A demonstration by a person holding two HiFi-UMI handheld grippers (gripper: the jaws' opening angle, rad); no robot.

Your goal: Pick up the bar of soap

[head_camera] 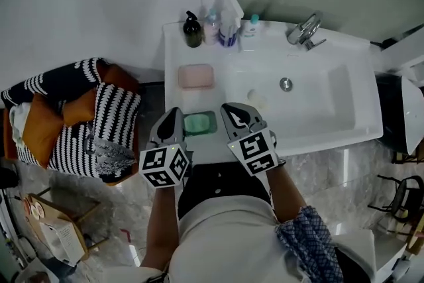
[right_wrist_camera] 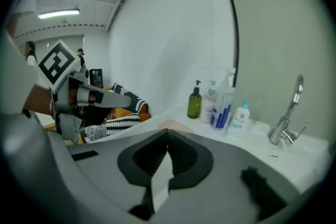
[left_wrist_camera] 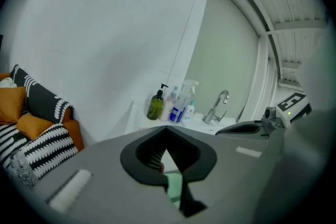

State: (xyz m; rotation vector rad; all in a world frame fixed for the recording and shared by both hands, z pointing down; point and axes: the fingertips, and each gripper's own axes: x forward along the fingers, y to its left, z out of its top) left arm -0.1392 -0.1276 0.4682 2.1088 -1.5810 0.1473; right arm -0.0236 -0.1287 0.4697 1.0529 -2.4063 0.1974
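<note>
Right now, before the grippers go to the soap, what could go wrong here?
1. The left gripper and the right gripper both have their jaws together. Closed tips would probably push the green soap instead of taking it.
2. The green soap lies near the front edge of the counter, so a push may slide it off.
3. A pink soap lies farther back, so the wrong bar could be picked.

Partly hidden, unreadable details.
Lower centre of the left gripper view: green soap shows only as a sliver behind the left claw. Head view, upper centre: bottle labels too small to read.
</note>
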